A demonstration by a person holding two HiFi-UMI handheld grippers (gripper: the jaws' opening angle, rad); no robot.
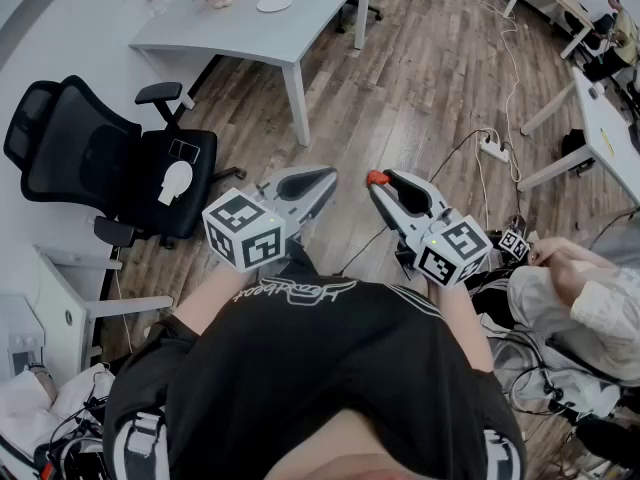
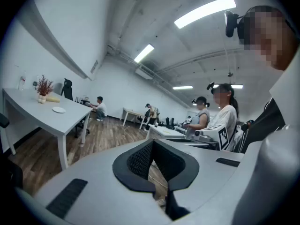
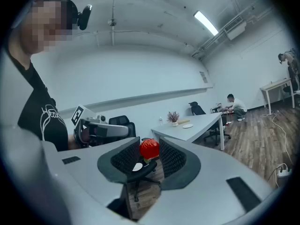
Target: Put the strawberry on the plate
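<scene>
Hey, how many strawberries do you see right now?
1. The strawberry is pinched between the jaw tips of the right gripper, above the wooden floor. More could be hidden elsewhere.

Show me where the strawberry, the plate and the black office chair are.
strawberry (image 3: 149,149): right gripper view, middle of the red fruit.
plate (image 1: 274,3): head view, bare centre of the white dish.
office chair (image 1: 75,153): head view, middle of the black backrest.
</scene>
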